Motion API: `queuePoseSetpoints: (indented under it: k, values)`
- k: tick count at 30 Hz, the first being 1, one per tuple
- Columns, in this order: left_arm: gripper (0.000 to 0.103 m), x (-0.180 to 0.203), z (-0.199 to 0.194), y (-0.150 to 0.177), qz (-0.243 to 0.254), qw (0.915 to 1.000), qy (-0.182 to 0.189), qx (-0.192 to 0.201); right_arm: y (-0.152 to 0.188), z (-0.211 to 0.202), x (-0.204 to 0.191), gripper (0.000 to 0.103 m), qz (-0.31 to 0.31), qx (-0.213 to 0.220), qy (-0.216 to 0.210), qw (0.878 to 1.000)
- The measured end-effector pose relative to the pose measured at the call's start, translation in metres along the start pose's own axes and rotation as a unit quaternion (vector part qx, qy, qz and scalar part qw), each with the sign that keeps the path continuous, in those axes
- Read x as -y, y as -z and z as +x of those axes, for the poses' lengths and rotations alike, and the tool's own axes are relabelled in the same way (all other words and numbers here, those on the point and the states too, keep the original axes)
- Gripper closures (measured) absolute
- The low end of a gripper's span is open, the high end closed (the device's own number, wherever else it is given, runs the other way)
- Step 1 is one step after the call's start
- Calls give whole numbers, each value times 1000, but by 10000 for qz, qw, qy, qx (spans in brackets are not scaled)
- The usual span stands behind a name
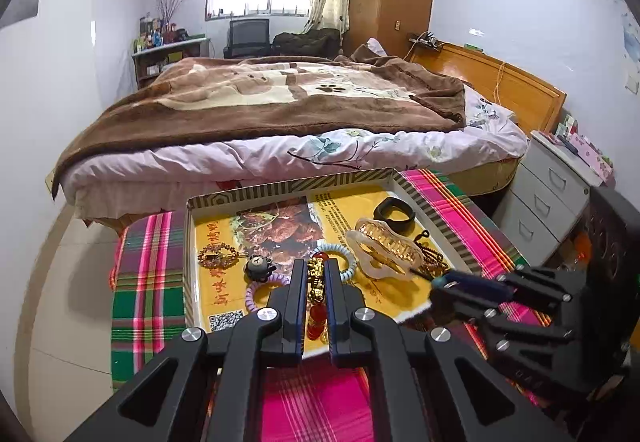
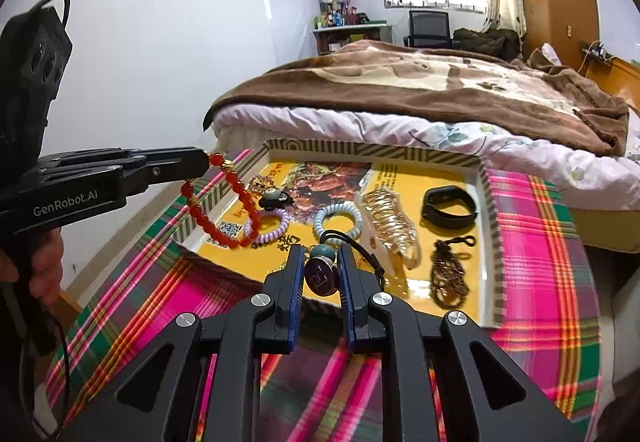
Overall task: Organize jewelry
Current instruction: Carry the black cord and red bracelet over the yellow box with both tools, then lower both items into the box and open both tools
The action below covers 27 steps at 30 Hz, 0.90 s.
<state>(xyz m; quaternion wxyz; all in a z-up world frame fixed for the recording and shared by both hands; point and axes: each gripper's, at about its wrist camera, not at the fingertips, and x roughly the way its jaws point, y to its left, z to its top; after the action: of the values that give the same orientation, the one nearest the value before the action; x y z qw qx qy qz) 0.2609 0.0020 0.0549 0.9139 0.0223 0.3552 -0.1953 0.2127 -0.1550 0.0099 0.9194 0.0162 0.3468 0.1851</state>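
A shallow cardboard tray [image 2: 490, 201] with a yellow printed bottom holds the jewelry. My left gripper [image 1: 315, 270] is shut on a red bead bracelet [image 1: 317, 316] with gold charms; in the right wrist view the bracelet [image 2: 236, 197] hangs from it over the tray's left edge. My right gripper [image 2: 320, 254] is shut on a black hair tie with a round purple charm [image 2: 320, 276] and a teal bead, at the tray's near edge. It also shows in the left wrist view [image 1: 444, 282].
In the tray lie a purple coil tie [image 2: 272, 228], a blue coil tie [image 2: 338, 222], a gold hair claw [image 2: 394, 226], a black band [image 2: 450, 201], a dark bead chain [image 2: 448, 274], a gold brooch [image 1: 218, 256]. The tray sits on plaid cloth [image 2: 540, 262]; a bed [image 1: 280, 113] lies beyond.
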Motion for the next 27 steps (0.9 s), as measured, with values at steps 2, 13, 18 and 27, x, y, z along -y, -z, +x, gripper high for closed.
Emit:
queuePoseSetpoints:
  k: [2, 13, 18, 27]
  values:
    - [95, -5, 11, 0, -86, 10000, 24, -40, 0, 11, -2, 86, -11, -94, 3, 10000]
    - [95, -44, 59, 22, -416, 9978, -204, -480, 5, 50, -12, 86, -317, -471, 381, 9977]
    - [95, -58, 65, 32, -433, 9961, -400, -654, 9, 63, -19, 86, -473, -636, 430, 9959]
    - [94, -70, 73, 42, -545, 9940, -497, -814, 10, 77, -24, 86, -528, -810, 572, 9937]
